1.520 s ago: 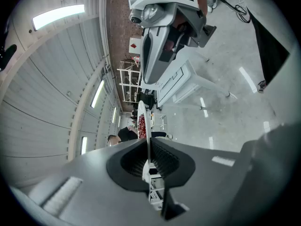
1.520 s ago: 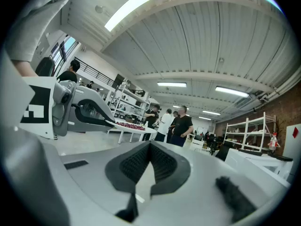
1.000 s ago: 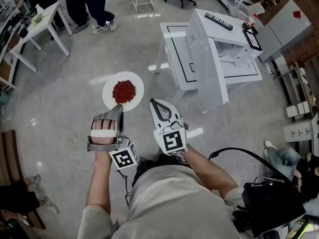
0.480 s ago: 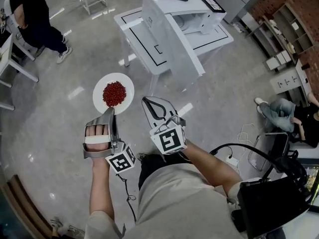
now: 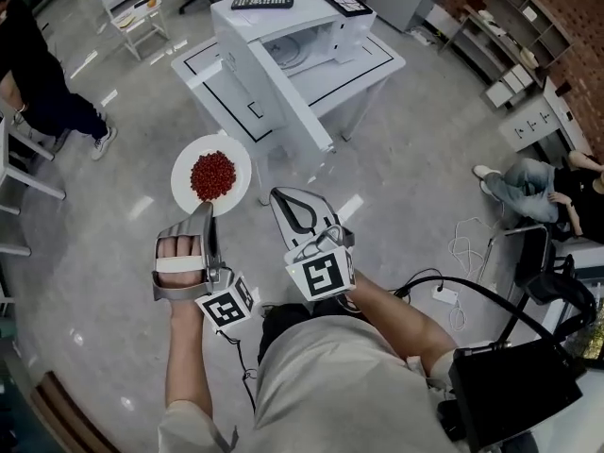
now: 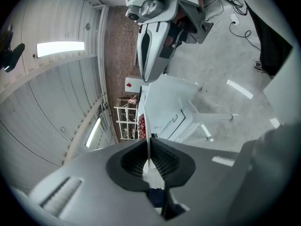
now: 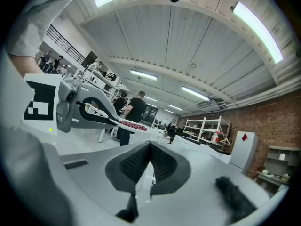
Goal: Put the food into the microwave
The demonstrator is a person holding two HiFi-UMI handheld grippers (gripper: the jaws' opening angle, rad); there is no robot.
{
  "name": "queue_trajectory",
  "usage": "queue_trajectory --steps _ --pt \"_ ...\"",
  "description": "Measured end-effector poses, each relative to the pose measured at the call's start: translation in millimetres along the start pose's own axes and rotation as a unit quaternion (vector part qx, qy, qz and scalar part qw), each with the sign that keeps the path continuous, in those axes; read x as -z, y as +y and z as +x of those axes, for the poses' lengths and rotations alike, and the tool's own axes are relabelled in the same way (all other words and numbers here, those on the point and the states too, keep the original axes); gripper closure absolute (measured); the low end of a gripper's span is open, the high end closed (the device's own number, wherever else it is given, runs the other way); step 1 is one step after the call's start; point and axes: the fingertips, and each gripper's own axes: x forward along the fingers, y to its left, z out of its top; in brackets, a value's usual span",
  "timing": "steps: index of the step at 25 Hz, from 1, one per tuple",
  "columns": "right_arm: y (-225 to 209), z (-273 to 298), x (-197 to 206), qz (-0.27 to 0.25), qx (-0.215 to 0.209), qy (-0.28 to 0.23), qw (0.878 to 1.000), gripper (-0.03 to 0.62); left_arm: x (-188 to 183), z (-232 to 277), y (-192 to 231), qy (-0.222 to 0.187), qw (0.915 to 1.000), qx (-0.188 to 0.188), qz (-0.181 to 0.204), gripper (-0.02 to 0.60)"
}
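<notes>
A white plate point(image 5: 236, 159) with a heap of red food point(image 5: 212, 175) hangs over the floor, and my left gripper point(image 5: 204, 213) is shut on its near rim. In the left gripper view the plate's rim point(image 6: 148, 147) stands edge-on between the closed pads, with the red food point(image 6: 141, 125) beyond. My right gripper point(image 5: 283, 198) is shut and holds nothing; it is just to the right of the plate. In the right gripper view its pads point(image 7: 141, 161) meet and the plate point(image 7: 134, 125) shows at the left. The white microwave point(image 5: 283, 36) stands on a white table point(image 5: 373, 59) ahead, its door point(image 5: 283, 102) swung open.
On the microwave's top lie a remote point(image 5: 262, 3) and a dark flat device point(image 5: 344, 1). A person point(image 5: 42, 88) stands at the far left and another sits at the right point(image 5: 538, 187). Cables point(image 5: 462, 253) trail on the floor. A small table point(image 5: 132, 8) stands at the back left.
Both grippers and the plate have moved closer to the microwave table, which now lies nearer and more central in the head view. The hold on the plate is unchanged.
</notes>
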Motion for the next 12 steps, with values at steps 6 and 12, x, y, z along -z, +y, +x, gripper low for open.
queue_trajectory --steps 6,12 --pt "-83 -51 42 0.029 0.067 0.024 0.997 0.583 -101 22 15 -0.06 0.9979 -0.007 0.02 0.555" --pt "-160 -121 80 0.048 0.15 0.039 0.987 0.583 -214 35 20 -0.141 0.9896 -0.009 0.025 0.557"
